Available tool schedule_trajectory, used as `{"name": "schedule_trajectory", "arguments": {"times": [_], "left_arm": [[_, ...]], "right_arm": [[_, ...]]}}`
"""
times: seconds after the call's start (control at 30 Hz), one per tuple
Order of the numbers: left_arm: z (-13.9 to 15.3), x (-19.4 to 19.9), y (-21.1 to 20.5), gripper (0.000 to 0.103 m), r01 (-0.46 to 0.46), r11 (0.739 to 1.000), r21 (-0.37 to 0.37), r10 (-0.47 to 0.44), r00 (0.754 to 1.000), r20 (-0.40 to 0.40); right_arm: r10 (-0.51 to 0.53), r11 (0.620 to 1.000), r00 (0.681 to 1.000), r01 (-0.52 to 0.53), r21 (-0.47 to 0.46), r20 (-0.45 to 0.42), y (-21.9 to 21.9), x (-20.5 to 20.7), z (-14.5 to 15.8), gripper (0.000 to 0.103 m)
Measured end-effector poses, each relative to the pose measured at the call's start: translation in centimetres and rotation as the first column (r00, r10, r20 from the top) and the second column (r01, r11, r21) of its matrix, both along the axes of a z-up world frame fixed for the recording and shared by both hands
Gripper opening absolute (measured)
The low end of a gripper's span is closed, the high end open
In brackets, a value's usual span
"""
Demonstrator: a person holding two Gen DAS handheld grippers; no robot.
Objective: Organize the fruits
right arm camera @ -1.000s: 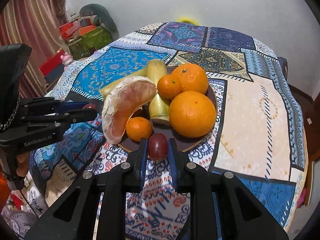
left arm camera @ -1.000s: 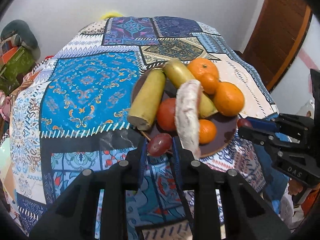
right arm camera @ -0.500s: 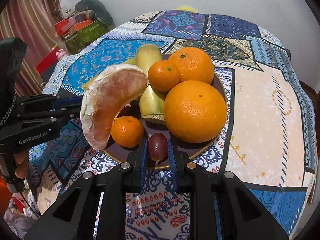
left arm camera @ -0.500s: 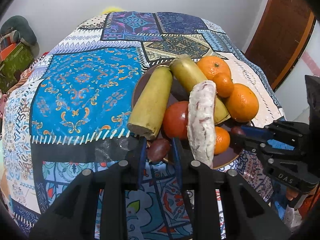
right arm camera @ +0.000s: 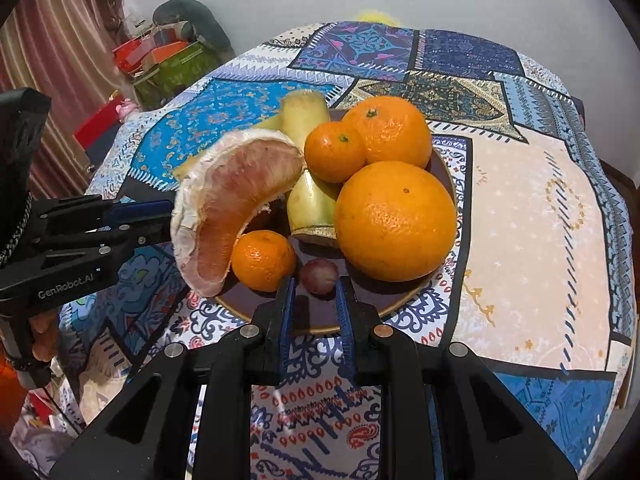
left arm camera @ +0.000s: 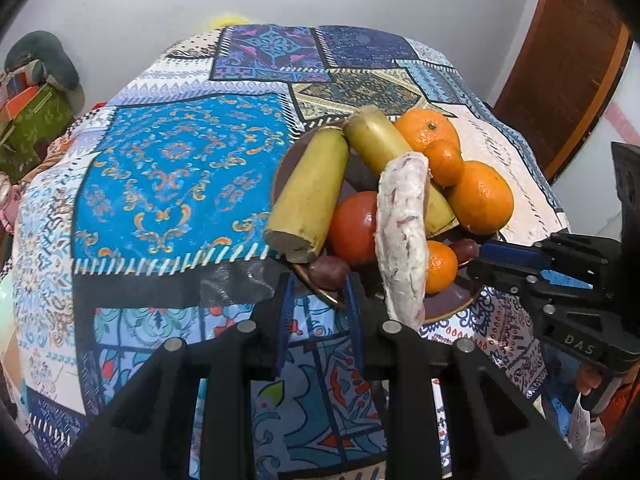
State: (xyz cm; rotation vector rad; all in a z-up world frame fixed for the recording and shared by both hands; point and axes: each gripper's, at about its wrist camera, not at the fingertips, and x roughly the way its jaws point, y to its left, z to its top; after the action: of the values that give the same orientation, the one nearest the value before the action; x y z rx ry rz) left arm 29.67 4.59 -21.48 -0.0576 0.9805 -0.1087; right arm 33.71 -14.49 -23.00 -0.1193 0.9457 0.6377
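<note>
A dark plate (left arm camera: 448,308) (right arm camera: 316,316) on the patterned tablecloth holds oranges (right arm camera: 394,220), a pomelo wedge (right arm camera: 228,208) (left arm camera: 402,236), two yellow-green stalk pieces (left arm camera: 310,192), a red tomato (left arm camera: 354,228) and small mandarins (right arm camera: 264,260). My left gripper (left arm camera: 316,296) is open, its tips just short of a dark grape (left arm camera: 328,272) lying at the plate's near rim. My right gripper (right arm camera: 314,296) is open, with another grape (right arm camera: 319,275) lying on the plate just beyond its tips. Each gripper shows in the other's view (left arm camera: 520,268) (right arm camera: 100,220).
The round table's cloth (left arm camera: 176,168) stretches away to the left and behind the plate. Boxes and cushions (right arm camera: 168,56) stand by the wall at the left. A brown door (left arm camera: 576,60) is at the right.
Both grippers moved toward the plate and opened. Each let go of its grape, which now rests on the plate.
</note>
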Motion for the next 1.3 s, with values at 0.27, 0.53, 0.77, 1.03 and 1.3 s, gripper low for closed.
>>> {"name": "schedule_trajectory", "arguments": {"times": [0.27, 0.53, 0.77, 1.03, 1.3], "left_arm": [[5.8, -3.5, 0.0, 0.025, -0.031, 1.000, -0.004, 0.031, 0.991, 0.127], [15.9, -10.8, -2.0, 0.026, -0.036, 0.999, 0.034, 0.019, 0.917, 0.398], [22.1, -16.7, -3.0, 0.037, -0.047, 0.999, 0.011, 0.032, 0.823, 0.568], [25.4, -21.7, -3.7, 0.079, -0.095, 0.995, 0.022, 0.053, 0.714, 0.699], [26.1, -23.9, -3.9, 0.100, -0.105, 0.994, 0.020, 0.055, 0.665, 0.745]], "right_arm": [[-0.042, 0.999, 0.991, 0.040, 0.021, 0.126, -1.5, -3.0, 5.4, 0.019], [-0.122, 0.983, 0.942, 0.072, 0.168, 0.312, -4.5, -8.5, 14.6, 0.019], [-0.211, 0.954, 0.848, 0.070, 0.292, 0.487, -6.7, -15.3, 21.6, 0.028], [-0.283, 0.937, 0.737, 0.074, 0.342, 0.614, -6.8, -20.7, 24.7, 0.069], [-0.340, 0.924, 0.682, 0.115, 0.363, 0.648, -6.0, -22.2, 24.9, 0.103]]}}
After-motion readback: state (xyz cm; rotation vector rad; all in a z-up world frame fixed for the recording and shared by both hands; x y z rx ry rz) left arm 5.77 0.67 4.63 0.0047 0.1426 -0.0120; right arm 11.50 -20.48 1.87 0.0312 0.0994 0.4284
